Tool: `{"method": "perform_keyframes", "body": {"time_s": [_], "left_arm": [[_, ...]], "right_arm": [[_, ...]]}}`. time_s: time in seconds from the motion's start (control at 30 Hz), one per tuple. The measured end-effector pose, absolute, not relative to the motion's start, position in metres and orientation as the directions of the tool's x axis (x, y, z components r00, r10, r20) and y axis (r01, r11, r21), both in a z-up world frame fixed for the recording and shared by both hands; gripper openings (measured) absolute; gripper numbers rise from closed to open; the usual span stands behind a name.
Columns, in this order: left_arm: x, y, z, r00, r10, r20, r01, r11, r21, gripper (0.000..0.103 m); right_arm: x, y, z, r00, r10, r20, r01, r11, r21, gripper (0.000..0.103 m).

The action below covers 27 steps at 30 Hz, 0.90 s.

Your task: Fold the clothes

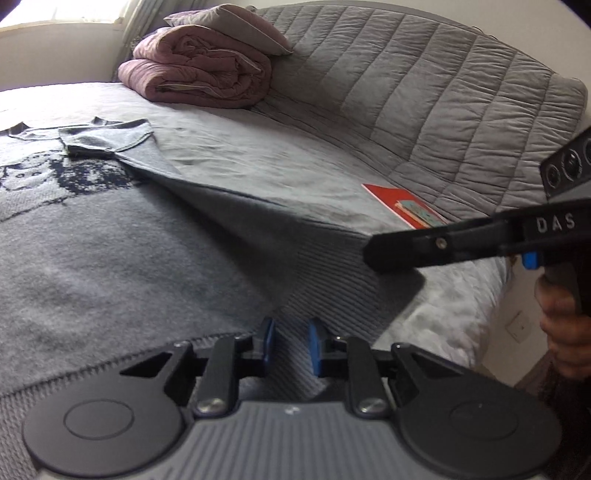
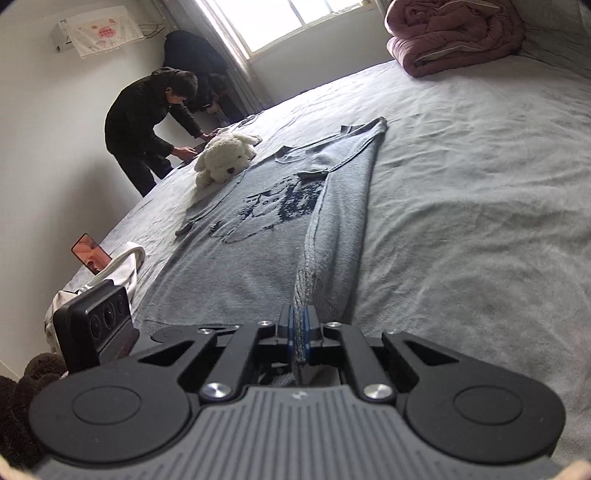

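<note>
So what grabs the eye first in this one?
A grey knitted sweater with a dark cat pattern lies spread on the grey bed, its right edge lifted into a ridge by the shut right claw. A fluffy white toy dog lies just beyond it.

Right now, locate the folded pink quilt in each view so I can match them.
Left wrist: pink quilt upper left, against the grey headboard.
Right wrist: pink quilt top right corner, on the bed.
Shared landmark: the grey sweater, spread on the bed.
</note>
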State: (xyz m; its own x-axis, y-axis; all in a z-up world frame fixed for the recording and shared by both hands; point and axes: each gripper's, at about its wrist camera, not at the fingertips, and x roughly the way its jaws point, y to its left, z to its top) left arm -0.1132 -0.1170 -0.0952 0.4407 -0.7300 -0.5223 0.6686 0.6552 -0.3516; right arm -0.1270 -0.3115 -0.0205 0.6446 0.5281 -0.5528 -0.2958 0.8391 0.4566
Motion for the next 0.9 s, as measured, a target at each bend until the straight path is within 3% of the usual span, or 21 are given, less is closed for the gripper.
{"method": "perform_keyframes", "body": {"time_s": [0.1, 0.27, 0.33, 0.53, 0.7, 0.9], "left_arm": [[-0.117, -0.114, -0.092, 0.346, -0.768, -0.539, 0.719, 0.586, -0.374, 0.019], [-0.107, -0.090, -0.083, 0.201, -0.796, -0.571, 0.726, 0.512, -0.459, 0.031], [-0.106, -0.080, -0.077, 0.201, -0.790, -0.579, 0.734, 0.513, -0.446, 0.037], [-0.096, -0.059, -0.062, 0.221, -0.794, -0.566, 0.730, 0.520, -0.444, 0.043], [-0.087, -0.050, -0.059, 0.252, -0.788, -0.562, 0.712, 0.544, -0.444, 0.044], [-0.081, -0.044, -0.059, 0.279, -0.787, -0.551, 0.689, 0.563, -0.456, 0.045]], "right_arm": [[-0.122, -0.300, -0.025, 0.607, 0.540, -0.584, -0.328, 0.839, 0.434, 0.007], [-0.117, -0.296, -0.028, 0.569, 0.572, -0.590, -0.356, 0.819, 0.450, 0.007], [-0.114, -0.294, -0.028, 0.555, 0.587, -0.589, -0.366, 0.808, 0.461, 0.007], [-0.107, -0.278, -0.034, 0.498, 0.594, -0.631, -0.408, 0.803, 0.434, 0.007], [-0.099, -0.269, -0.048, 0.411, 0.596, -0.690, -0.402, 0.798, 0.449, 0.016], [-0.100, -0.267, -0.052, 0.343, 0.619, -0.706, -0.412, 0.775, 0.479, 0.016]]}}
